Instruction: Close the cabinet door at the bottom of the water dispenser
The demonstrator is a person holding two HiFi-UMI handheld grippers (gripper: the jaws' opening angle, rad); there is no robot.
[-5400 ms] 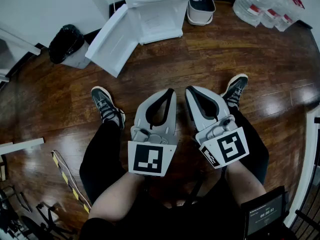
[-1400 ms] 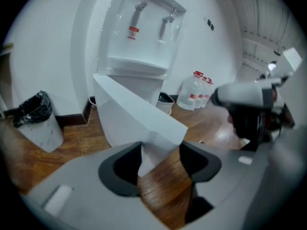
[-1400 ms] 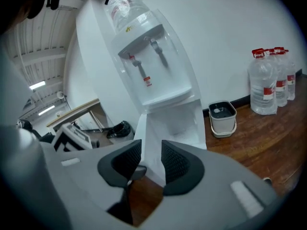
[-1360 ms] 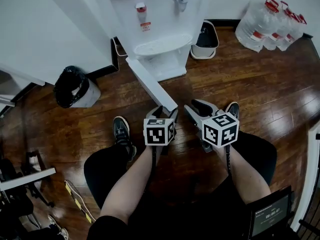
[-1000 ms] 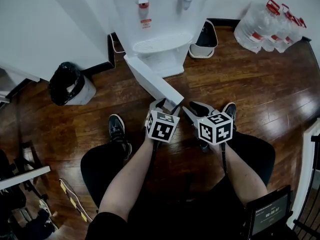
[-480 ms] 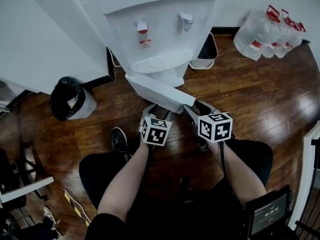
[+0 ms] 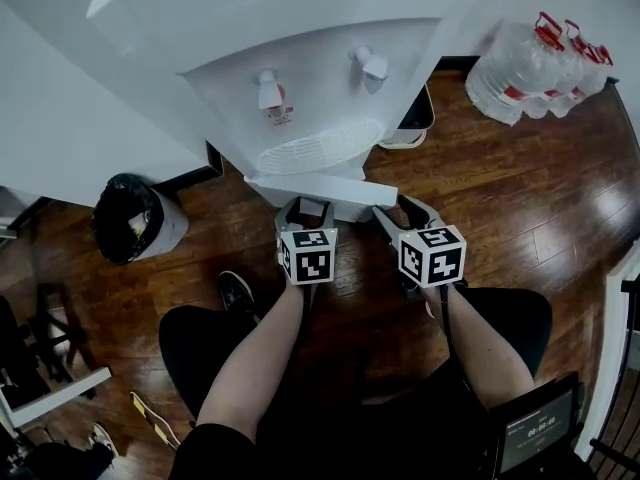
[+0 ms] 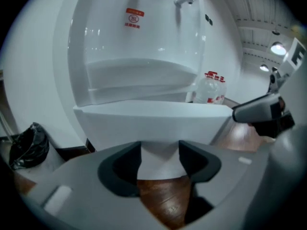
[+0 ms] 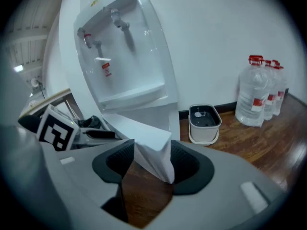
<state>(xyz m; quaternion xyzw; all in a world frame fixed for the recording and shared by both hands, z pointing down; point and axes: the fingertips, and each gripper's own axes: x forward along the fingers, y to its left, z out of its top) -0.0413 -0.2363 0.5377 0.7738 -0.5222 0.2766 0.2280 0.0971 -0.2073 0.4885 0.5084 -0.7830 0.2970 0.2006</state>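
Note:
The white water dispenser (image 7: pixel 320 78) stands ahead with its two taps and drip tray. Its bottom cabinet door (image 7: pixel 322 190) lies almost flat against the cabinet, a narrow gap left at its free right end. My left gripper (image 7: pixel 305 211) is open, its fingertips up against the door's face (image 8: pixel 153 123). My right gripper (image 7: pixel 405 213) is at the door's free end. The door's corner (image 9: pixel 156 145) sits between its jaws, which are opening and stand apart around it.
A bin with a black bag (image 7: pixel 128 218) stands left of the dispenser. A small white pail (image 7: pixel 412 118) sits to its right, with several large water bottles (image 7: pixel 540 53) beyond. A screen (image 7: pixel 535 433) is at the lower right. The person's shoe (image 7: pixel 237 290) rests on the wooden floor.
The door has swung from wide open to nearly flat against the cabinet. Both grippers have moved forward with it, toward the dispenser. The right jaws have spread wider.

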